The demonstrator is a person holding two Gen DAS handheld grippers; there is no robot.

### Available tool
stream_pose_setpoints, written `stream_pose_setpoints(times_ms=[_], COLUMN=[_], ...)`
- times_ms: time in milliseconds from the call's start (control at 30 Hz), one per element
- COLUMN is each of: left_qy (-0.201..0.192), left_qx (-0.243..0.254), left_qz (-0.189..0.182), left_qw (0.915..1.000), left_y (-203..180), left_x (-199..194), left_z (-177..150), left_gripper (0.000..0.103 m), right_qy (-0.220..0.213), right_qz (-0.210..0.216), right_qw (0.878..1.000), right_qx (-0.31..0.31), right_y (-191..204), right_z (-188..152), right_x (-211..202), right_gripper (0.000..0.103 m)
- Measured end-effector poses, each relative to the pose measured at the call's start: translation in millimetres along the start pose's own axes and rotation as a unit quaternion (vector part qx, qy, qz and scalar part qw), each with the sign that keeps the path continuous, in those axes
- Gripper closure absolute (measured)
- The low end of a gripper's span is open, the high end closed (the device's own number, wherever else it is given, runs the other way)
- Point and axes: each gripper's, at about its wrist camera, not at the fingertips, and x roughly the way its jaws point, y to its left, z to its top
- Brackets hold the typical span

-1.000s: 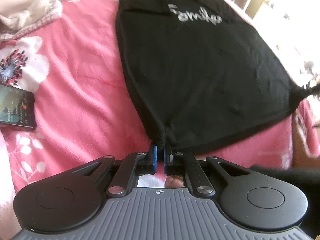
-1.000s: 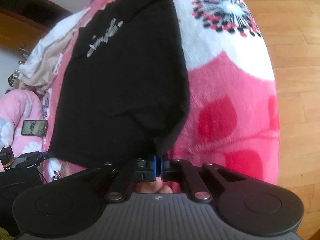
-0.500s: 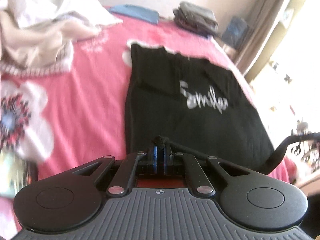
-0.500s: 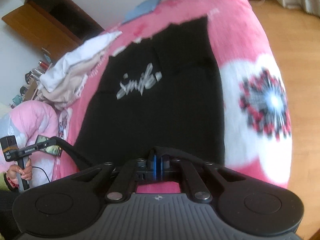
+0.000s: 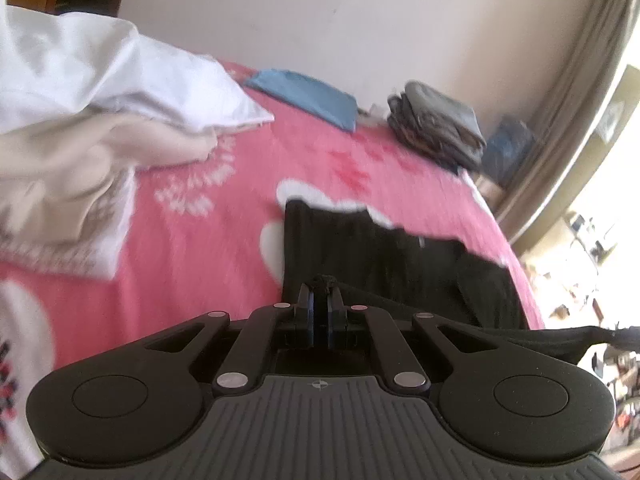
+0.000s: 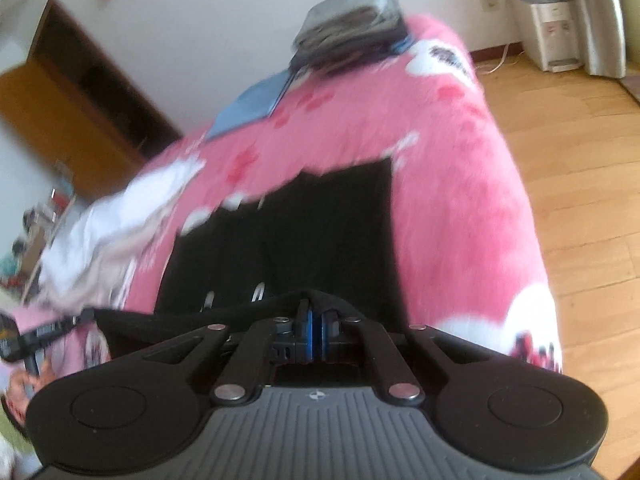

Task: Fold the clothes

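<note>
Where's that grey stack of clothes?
The grey stack sits at the bed's far end by the wall, just right of the blue cloth in the left view.

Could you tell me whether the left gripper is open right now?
No, the left gripper is shut on a bunched corner of the black shirt.

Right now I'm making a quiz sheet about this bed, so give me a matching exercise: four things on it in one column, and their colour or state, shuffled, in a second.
Things:
1. black T-shirt
2. folded cloth by the wall
3. stack of folded clothes
4. loose heap of laundry

Colour or state:
A. grey, piled at the far corner of the bed
B. white and beige, unfolded
C. hem pinched in both tongs, left tongs and right tongs
D. blue, lying flat

Pairs: 1-C, 2-D, 3-A, 4-B
</note>
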Motion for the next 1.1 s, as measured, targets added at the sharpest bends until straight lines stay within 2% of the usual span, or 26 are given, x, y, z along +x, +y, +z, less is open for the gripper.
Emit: stream_pose_setpoints(times_ms=[133, 233, 500, 867, 967, 1033, 1100], left_qy=[-0.018, -0.029, -0.030, 0.003, 0.002, -0.005, -0.017], left_qx=[-0.024, -0.041, -0.068, -0.111, -0.157, -0.210, -0.259], left_qz=[-0.004, -0.007, 0.010, 0.013, -0.001, -0.013, -0.016], left_qw=[0.9995, 0.9987, 0.9972, 0.9937, 0.9877, 0.9777, 0.9657], left_y=[3, 6, 20, 51, 64, 79, 94], left_x=[35, 62, 126, 170, 176, 179, 180], left_z=[21, 37, 60, 52, 56, 58, 58], left_gripper=[0.099, 0.099, 0.099, 0.098, 0.095, 0.092, 0.091], right_qy=[-0.036, -0.047, -0.072, -0.049, -0.040, -0.038, -0.034], right_qz=[0.001, 0.002, 0.005, -0.002, 0.019, 0.038, 0.072], right_qw=[0.999, 0.999, 0.996, 0.993, 0.987, 0.979, 0.965], right_qx=[0.010, 0.020, 0.049, 0.105, 0.153, 0.195, 0.252], right_y=[-10, -18, -42, -76, -93, -106, -123], right_z=[32, 49, 94, 102, 104, 105, 103], right_x=[22, 44, 102, 171, 184, 190, 197], right_gripper=[0.100, 0.100, 0.100, 0.100, 0.100, 0.098, 0.096])
